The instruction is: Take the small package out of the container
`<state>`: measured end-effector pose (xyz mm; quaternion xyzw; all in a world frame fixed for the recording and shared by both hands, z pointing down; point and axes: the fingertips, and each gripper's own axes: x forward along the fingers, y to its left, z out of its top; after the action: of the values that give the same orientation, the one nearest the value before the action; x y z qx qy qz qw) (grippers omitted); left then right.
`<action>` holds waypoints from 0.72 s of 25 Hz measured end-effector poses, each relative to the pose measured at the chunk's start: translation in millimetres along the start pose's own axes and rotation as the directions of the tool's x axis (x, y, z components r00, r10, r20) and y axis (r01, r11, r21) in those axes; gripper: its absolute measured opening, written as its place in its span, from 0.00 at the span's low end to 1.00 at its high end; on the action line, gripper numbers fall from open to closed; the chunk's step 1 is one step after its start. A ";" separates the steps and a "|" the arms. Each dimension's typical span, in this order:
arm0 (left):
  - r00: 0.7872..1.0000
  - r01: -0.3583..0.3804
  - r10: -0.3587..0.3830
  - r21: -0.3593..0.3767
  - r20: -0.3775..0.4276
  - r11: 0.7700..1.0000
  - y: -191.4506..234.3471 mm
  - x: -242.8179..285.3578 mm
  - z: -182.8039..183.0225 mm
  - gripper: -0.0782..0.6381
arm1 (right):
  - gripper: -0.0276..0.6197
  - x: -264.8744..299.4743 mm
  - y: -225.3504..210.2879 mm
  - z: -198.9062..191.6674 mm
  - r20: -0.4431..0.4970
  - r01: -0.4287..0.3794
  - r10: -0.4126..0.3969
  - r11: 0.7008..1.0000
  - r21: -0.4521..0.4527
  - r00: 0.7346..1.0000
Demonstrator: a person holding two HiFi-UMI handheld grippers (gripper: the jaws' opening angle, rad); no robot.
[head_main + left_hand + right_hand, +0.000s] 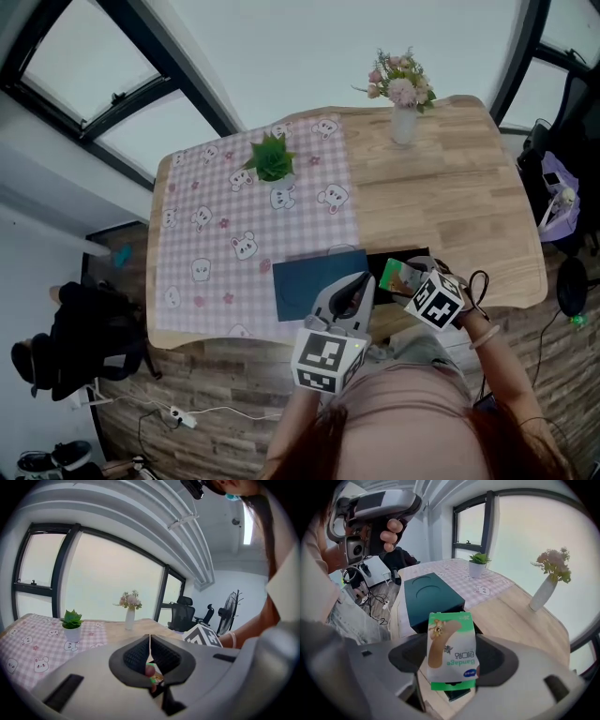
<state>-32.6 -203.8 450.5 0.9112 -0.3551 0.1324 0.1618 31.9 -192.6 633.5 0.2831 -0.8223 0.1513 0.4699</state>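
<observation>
Table (450, 187): wood, with a pink checked cloth (253, 234) over its left part. No writing on either, only cartoon animal prints on the cloth.

Teal box (314, 281): on the near edge of the cloth, closed face up with a round emboss and no label. Untouched. It may be the lid.

Container (414, 254): dark, open, just right of the teal box at the near table edge.

Left gripper (150, 644): jaws pressed together with nothing clamped between them, held near the body and pointing across the table. Idle.

Right gripper (415, 284): clenched on the package (451, 644), one jaw on each side, gripping its lower half. The package stands upright in the jaws, above the container and still over it.

Progress (judgement): the grasp is done and the lift looks mostly done. A dark edge shows just under the package's bottom, so I cannot confirm it is fully clear of the container. What is left is to carry it aside and put it down.

Print on package: green and white, with a picture of a plaster and a cartoon figure. The word "Bandage" is in green and reads upside down from the gripper. A line of non-Latin characters sits next to it, and there is a blue oval mark; both are too small to read.
</observation>
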 end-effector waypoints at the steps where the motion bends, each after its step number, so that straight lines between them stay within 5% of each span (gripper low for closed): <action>1: 1.000 0.006 -0.006 0.003 0.001 1.000 -0.6 -1.4 -0.1 0.13 | 0.54 -2.1 0.2 0.2 0.005 0.008 -0.008 1.000 0.015 1.000; 18: 0.998 0.065 -0.066 0.043 0.013 0.997 -21.0 -1.8 1.0 0.13 | 0.54 -47.2 -12.9 5.0 0.105 0.120 -0.147 0.965 0.235 0.983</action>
<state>-19.3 -188.5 444.7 0.9265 -0.3231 0.1280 0.1440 55.1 -190.2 590.2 0.3986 -0.8057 0.1948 0.3925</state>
